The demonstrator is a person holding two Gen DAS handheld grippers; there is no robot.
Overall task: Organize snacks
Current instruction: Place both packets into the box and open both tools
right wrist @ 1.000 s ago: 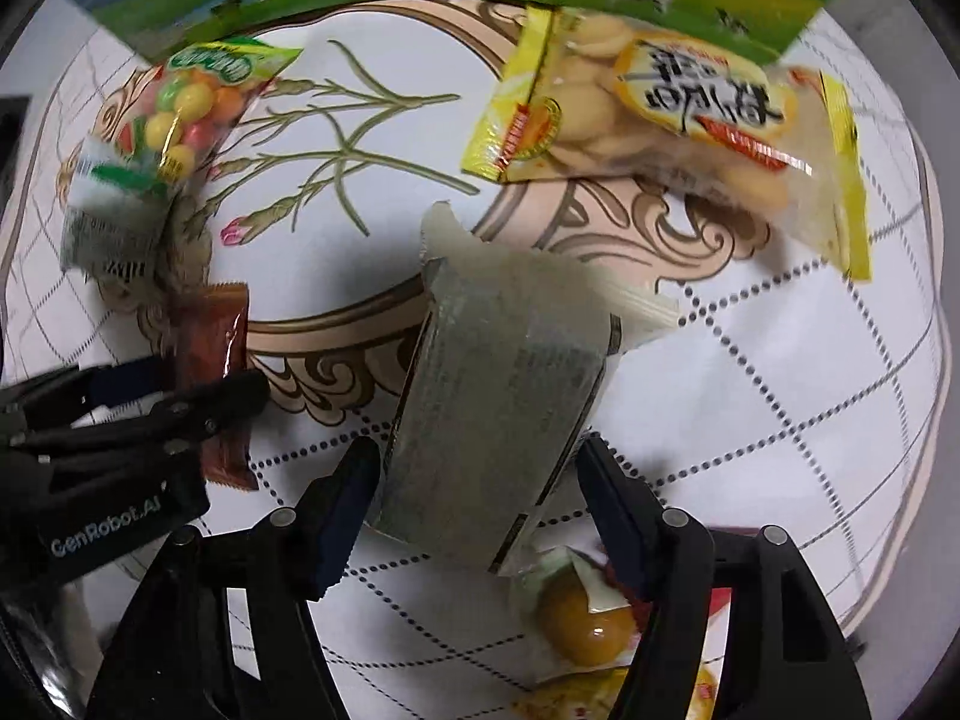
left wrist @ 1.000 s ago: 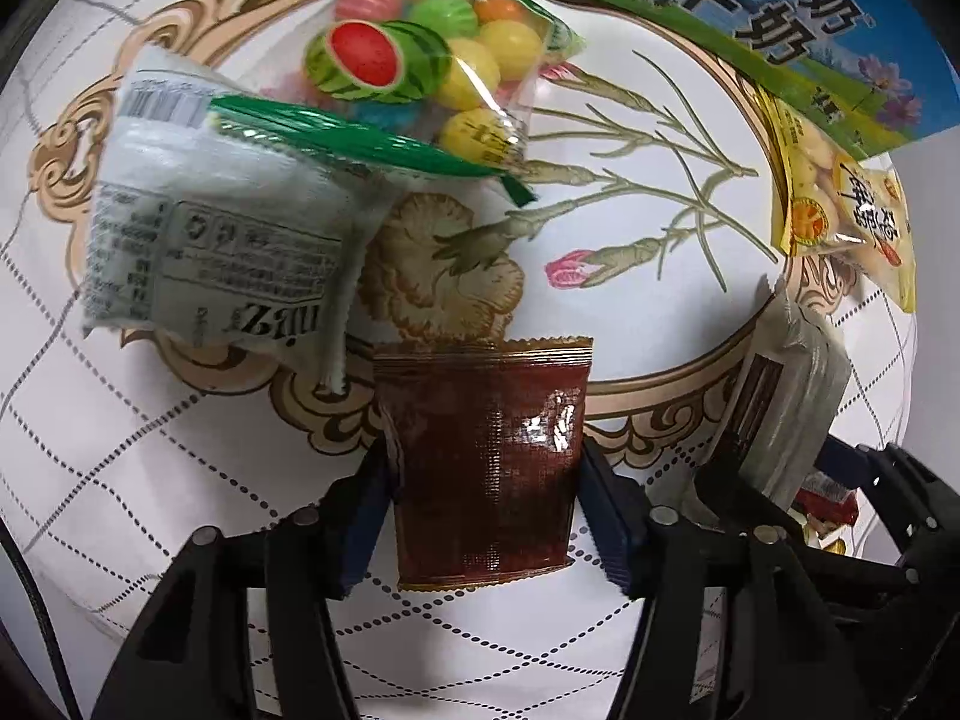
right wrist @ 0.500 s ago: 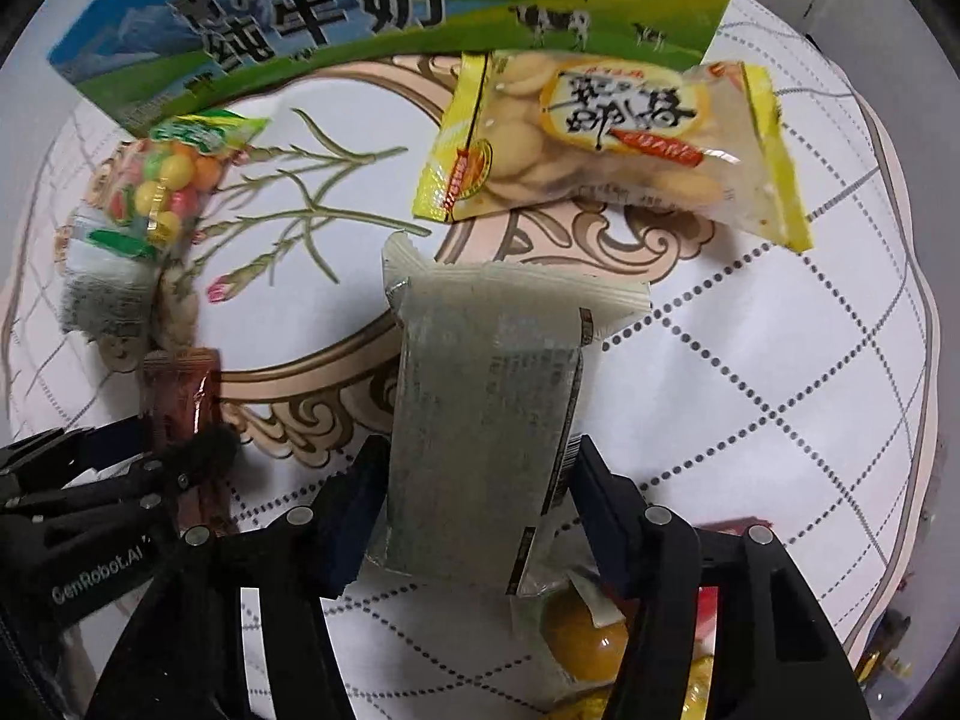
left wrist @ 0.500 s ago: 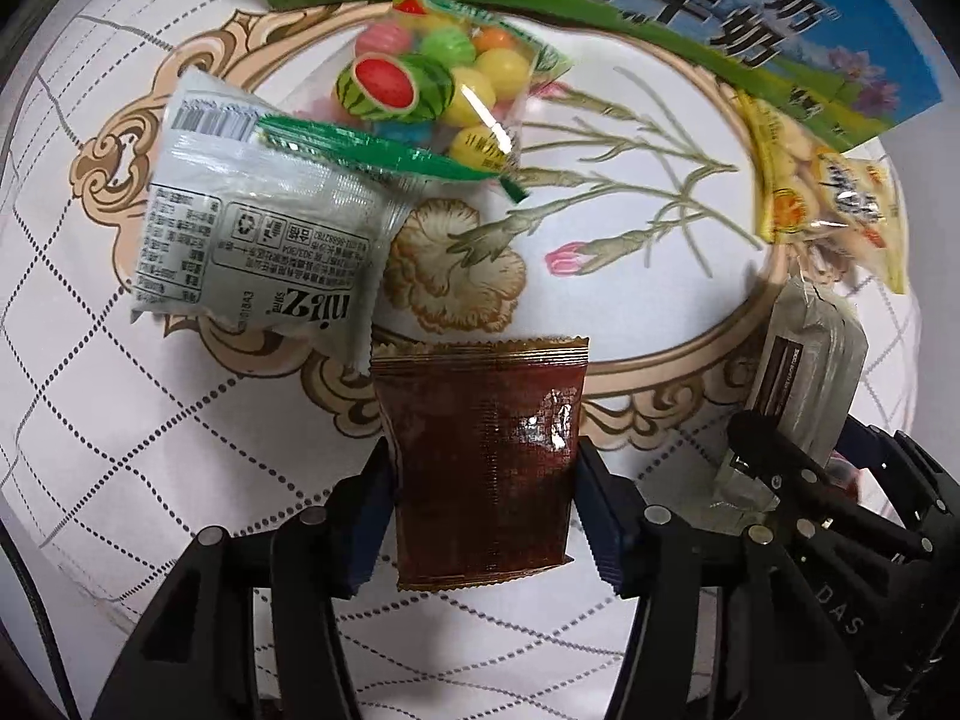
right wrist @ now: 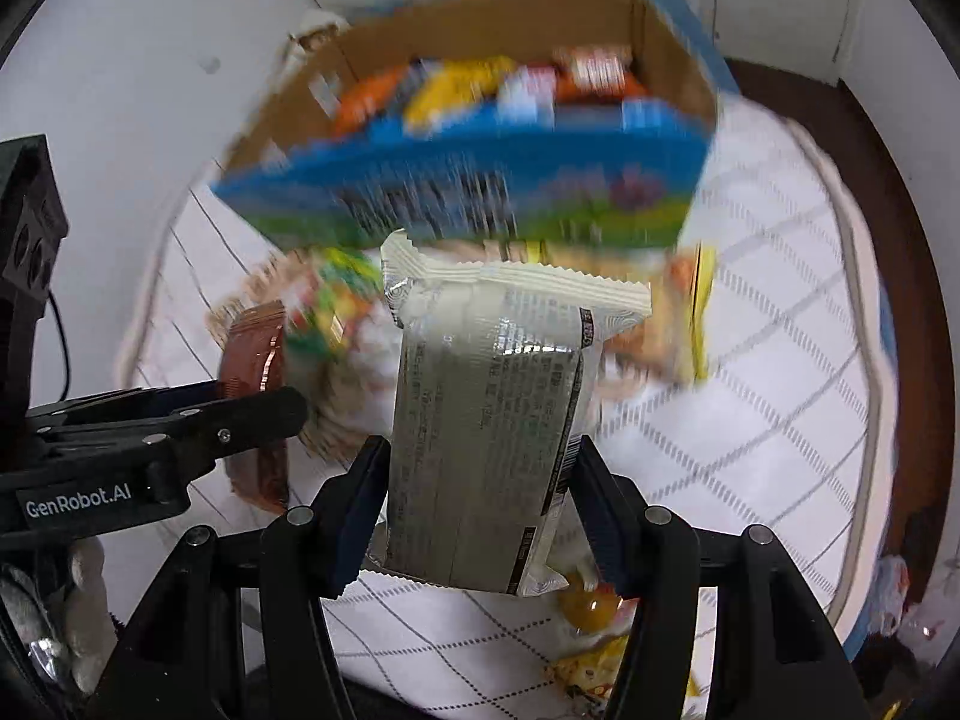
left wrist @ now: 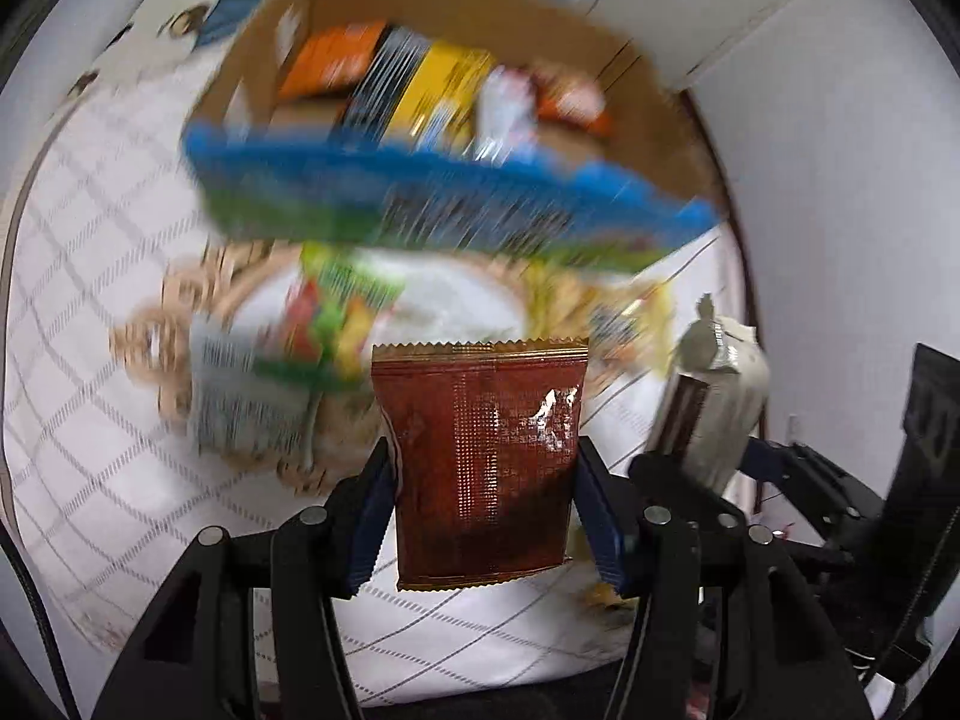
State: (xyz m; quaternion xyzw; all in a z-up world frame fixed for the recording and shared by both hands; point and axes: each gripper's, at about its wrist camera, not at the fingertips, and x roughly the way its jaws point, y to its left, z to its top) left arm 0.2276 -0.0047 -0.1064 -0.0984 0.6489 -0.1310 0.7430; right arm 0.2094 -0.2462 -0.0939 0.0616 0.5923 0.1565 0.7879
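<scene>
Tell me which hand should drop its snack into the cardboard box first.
Probably the right: the pale packet in the right gripper already reaches the box front wall. The left gripper with its brown packet looks farther below.

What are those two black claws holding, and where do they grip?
Left gripper pinches a reddish-brown foil snack packet by its lower side edges; right gripper pinches a pale cream wrapped packet likewise.

we can't read anything on the blue and green cardboard box (left wrist: 444,204), it's all motion smear in both wrist views. the snack packets inside it (right wrist: 480,90) are just orange and yellow streaks. the candy bag on the patterned tablecloth (left wrist: 324,324) is smeared too, and the brown foil sachet (left wrist: 480,462) hides what's behind it.
</scene>
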